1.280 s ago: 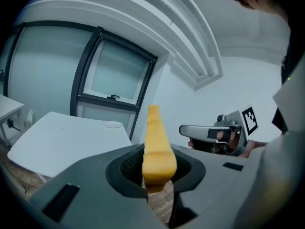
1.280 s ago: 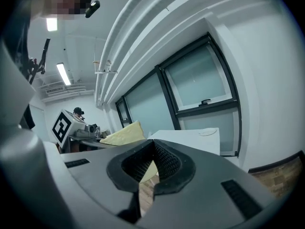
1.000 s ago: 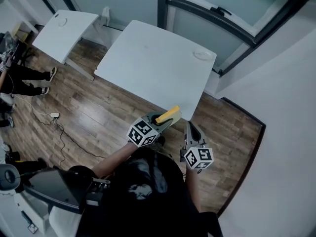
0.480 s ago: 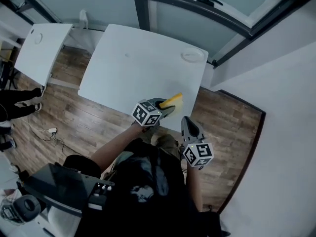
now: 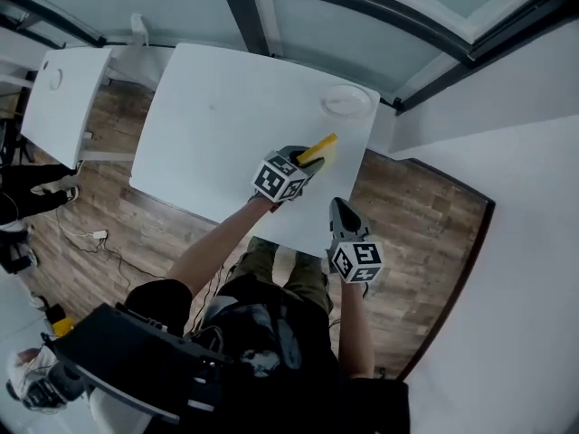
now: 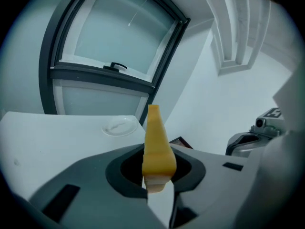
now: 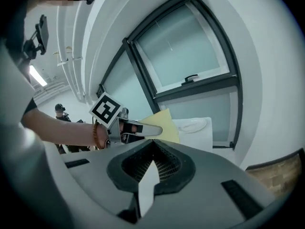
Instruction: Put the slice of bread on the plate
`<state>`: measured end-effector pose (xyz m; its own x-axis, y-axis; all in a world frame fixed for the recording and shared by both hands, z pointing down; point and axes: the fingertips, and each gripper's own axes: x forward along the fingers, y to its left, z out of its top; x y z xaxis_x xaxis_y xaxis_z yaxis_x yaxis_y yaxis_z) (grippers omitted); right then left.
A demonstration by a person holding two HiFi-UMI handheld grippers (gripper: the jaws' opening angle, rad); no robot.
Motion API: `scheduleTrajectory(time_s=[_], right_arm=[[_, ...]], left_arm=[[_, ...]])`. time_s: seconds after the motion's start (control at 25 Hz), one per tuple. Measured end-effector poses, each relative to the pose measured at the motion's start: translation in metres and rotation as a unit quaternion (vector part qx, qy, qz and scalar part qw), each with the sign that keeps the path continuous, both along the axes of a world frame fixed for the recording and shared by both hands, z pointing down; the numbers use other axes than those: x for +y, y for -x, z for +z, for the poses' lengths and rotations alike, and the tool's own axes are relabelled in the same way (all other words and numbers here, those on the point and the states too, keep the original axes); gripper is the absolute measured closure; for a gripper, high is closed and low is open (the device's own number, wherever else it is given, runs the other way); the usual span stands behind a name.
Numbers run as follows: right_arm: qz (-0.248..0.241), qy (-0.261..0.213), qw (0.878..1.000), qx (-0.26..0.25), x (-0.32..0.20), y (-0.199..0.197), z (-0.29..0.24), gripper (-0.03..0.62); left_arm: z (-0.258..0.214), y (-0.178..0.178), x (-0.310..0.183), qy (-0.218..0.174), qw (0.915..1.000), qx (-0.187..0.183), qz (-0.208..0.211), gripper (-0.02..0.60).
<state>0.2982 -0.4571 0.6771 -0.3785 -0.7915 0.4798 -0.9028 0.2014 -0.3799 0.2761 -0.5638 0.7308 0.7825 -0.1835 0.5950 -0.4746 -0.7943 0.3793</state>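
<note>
left gripper (image 5: 306, 157): jaws clamped on yellow bread slice (image 5: 324, 145), edge-up. white plate (image 5: 347, 103) ahead of it on table (image 5: 217, 107). right gripper (image 5: 343, 210): jaws together, empty.

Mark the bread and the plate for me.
bread (image 6: 156, 147), left gripper view, on its yellow crust edge.
plate (image 5: 348, 100), head view, on its bare middle.

open tabletop (image 5: 217, 125) up to plate (image 5: 348, 102), window frame (image 6: 102, 78) behind
</note>
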Motion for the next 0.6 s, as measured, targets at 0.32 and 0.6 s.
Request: scheduleTrajectory(time_s=[0.32, 0.6], right_arm=[[-0.042, 0.001, 0.998, 0.052, -0.081, -0.03, 0.025, 0.585], [-0.036, 0.016, 0.998, 0.04, -0.127, -0.042, 0.037, 0.585]], left_arm=[[0.034, -0.041, -0.086, -0.041, 0.996, -0.079, 0.012, 0.492], [0.036, -0.068, -0.176, -0.218, 0.9514, -0.214, 0.034, 0.491]])
